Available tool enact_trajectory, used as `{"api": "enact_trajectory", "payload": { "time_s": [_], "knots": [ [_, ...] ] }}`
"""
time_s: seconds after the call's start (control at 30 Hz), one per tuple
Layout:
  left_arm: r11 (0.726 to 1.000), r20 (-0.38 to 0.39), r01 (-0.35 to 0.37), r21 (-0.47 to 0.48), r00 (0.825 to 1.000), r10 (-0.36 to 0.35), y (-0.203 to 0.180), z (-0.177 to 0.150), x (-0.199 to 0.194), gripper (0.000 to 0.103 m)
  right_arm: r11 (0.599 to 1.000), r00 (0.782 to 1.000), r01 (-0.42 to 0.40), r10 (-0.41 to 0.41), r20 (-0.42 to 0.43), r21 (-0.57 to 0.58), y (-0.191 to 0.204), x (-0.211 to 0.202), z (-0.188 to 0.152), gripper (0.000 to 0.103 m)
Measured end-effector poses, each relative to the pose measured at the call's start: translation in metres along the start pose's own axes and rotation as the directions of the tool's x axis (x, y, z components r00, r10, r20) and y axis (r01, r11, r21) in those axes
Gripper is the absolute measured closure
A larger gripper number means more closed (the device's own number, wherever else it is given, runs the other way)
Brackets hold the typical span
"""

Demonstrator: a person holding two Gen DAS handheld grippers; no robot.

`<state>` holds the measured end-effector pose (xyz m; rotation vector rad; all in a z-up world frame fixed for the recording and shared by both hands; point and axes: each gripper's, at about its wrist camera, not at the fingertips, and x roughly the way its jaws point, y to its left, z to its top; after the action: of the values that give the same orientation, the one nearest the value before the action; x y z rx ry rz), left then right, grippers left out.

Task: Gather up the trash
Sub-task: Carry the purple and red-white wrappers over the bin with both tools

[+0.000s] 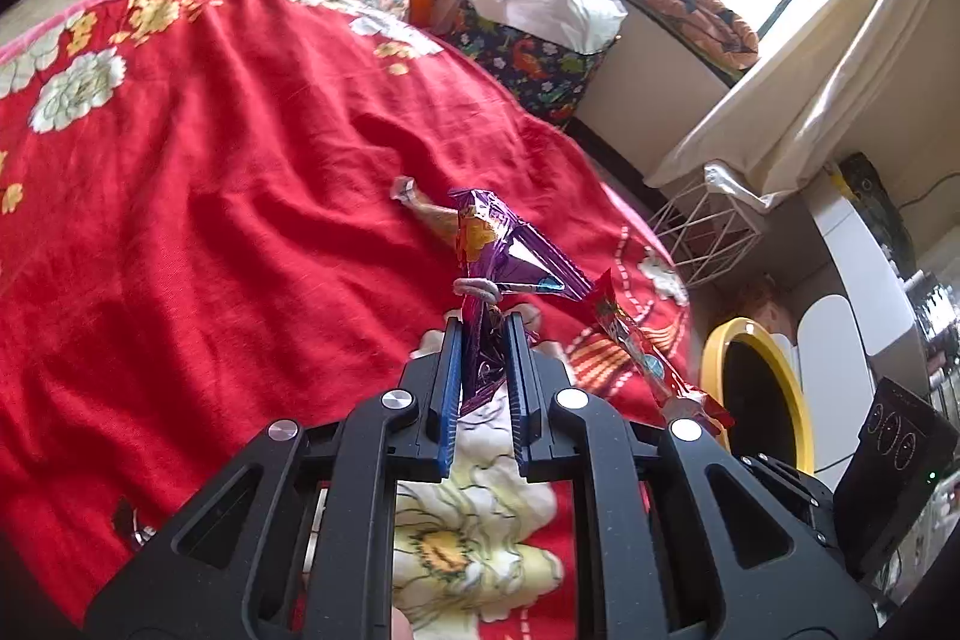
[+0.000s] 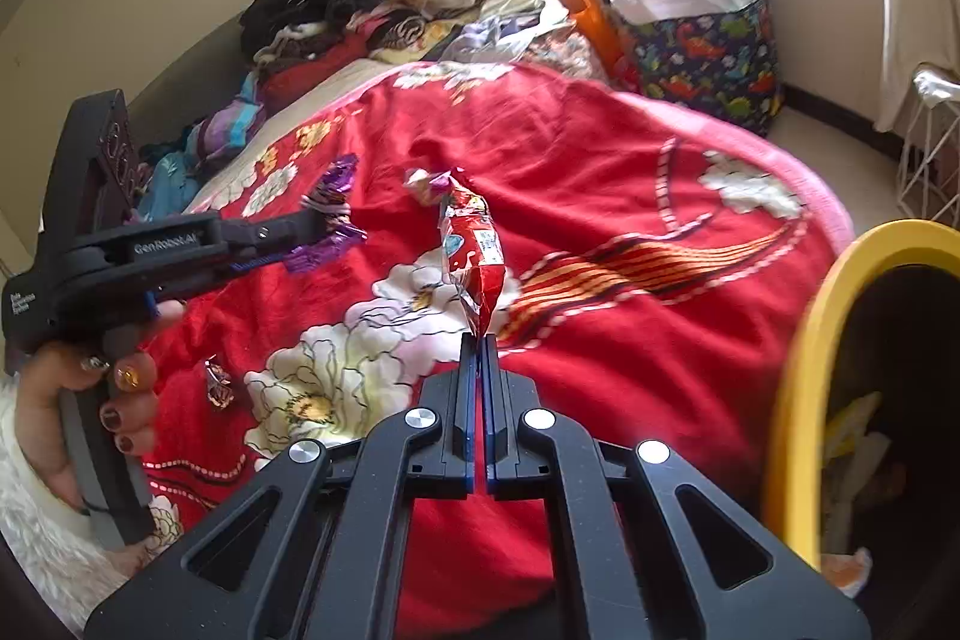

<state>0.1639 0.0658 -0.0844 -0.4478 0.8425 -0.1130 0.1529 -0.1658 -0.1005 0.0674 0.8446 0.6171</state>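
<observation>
Above the red floral bedspread [image 1: 210, 172], the left claw [image 1: 485, 322] was closed on the lower end of a purple wrapper [image 1: 510, 250]. Its long axis ran up and away from the jaws toward the far side of the bed, the crumpled top fanning out to the right. In the right wrist view the same claw [image 2: 312, 229] came in from the left, with purple foil [image 2: 333, 214] bunched at its tip and a hand [image 2: 90, 400] with painted nails around the grip.

The right claw [image 2: 480, 340] was pinched tight on the bottom corner of a red snack packet [image 2: 471, 250]. That packet stood nearly upright, its long axis rising straight out of the jaws toward the far end of the bed, clear of the cover.

Just beyond both wrappers, a small twisted wrapper [image 1: 420, 205] lay on the bedspread. A yellow-rimmed bin [image 2: 804, 370] stood at the near right beside the bed.
</observation>
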Motion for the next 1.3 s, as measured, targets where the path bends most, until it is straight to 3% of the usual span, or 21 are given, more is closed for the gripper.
{"api": "enact_trajectory", "payload": {
  "time_s": [0.63, 1.3],
  "knots": [
    [0.971, -0.029, 0.136, 0.196, 0.991, -0.133, -0.105, -0.018, 0.001, 0.094, 0.983, 0.985, 0.117, -0.133, 0.108, 0.141, -0.066, -0.076, -0.016, 0.101],
    [0.929, -0.074, 0.206, 0.307, 0.978, -0.193, -0.167, -0.043, 0.006, 0.095, 0.938, 0.959, 0.203, -0.249, 0.137, 0.282, -0.121, -0.122, -0.041, 0.101]
  ]
}}
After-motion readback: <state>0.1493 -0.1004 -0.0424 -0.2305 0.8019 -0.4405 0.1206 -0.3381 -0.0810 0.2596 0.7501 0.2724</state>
